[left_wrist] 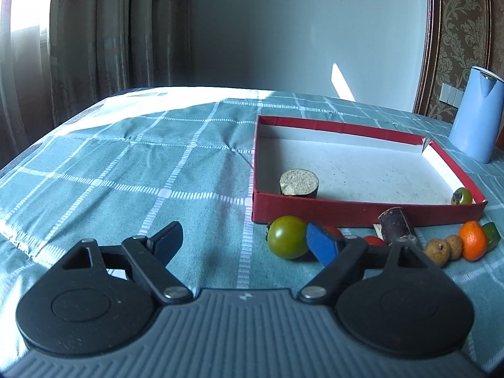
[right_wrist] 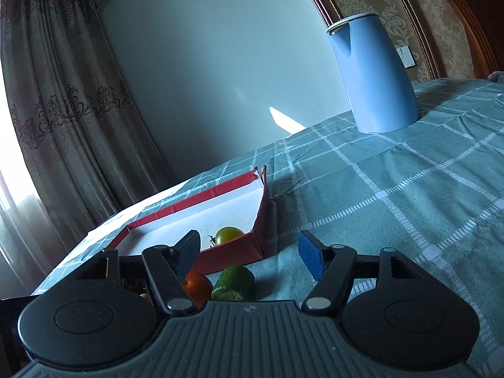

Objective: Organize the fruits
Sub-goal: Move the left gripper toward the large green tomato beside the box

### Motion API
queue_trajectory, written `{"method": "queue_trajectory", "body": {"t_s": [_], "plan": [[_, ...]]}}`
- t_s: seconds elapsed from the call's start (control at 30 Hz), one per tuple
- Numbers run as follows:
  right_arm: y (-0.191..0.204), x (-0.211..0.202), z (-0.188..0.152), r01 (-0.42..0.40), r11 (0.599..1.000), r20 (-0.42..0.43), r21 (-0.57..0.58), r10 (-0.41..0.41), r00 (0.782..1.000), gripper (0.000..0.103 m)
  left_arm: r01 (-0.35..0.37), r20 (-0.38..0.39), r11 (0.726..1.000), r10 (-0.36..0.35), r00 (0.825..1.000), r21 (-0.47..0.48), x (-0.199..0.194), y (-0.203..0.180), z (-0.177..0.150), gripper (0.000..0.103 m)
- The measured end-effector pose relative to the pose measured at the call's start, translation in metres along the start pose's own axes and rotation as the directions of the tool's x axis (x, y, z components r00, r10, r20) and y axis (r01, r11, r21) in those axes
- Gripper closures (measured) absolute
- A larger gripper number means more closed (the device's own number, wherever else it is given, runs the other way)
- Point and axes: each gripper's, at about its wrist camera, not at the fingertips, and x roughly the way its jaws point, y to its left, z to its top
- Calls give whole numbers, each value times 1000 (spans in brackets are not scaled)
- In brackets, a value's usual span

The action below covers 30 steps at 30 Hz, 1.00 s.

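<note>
A shallow red box [left_wrist: 362, 211] lies on the checked cloth. It holds a dark-skinned stub with a pale cut top [left_wrist: 299, 182] and a small green tomato [left_wrist: 462, 196]. Before its near wall lie a larger green tomato [left_wrist: 288, 236], small red fruits [left_wrist: 373, 240], a dark cylinder piece [left_wrist: 395, 225], two brown longans [left_wrist: 438, 250], an orange [left_wrist: 471, 241] and a green piece [left_wrist: 491, 234]. My left gripper [left_wrist: 244, 233] is open and empty, the larger tomato just beyond its right finger. My right gripper [right_wrist: 249, 241] is open over the green piece [right_wrist: 233, 283], pads clear of it; the orange [right_wrist: 197, 286] sits behind its left finger.
A blue kettle [left_wrist: 475, 116] stands at the back right, beyond the box's torn corner [right_wrist: 263, 186]. The cloth [left_wrist: 141, 173] runs left to the table's edge, with curtains and a wall behind. Right of the box lies bare cloth [right_wrist: 409, 204].
</note>
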Motion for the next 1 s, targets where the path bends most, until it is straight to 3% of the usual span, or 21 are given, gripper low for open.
{"method": "queue_trajectory", "body": {"t_s": [0.17, 0.3, 0.5, 0.7, 1.0], "plan": [[-1, 0, -1, 2, 1000, -3, 7, -2, 1000, 35, 0, 3, 1000, 0, 1000, 4, 5, -5, 2, 19], [1, 0, -1, 10, 1000, -5, 2, -10, 1000, 25, -2, -5, 1000, 2, 1000, 14, 11, -11, 4, 20], [-1, -1, -1, 14, 1000, 1, 11, -14, 1000, 25, -4, 5, 1000, 4, 1000, 14, 12, -13, 4, 27], [-1, 0, -1, 14, 1000, -5, 14, -14, 1000, 25, 43, -3, 999, -43, 999, -14, 0, -10, -1, 29], [-1, 0, -1, 15, 1000, -6, 19, -15, 1000, 25, 55, 0, 996, -55, 998, 75, -13, -24, -14, 29]]}}
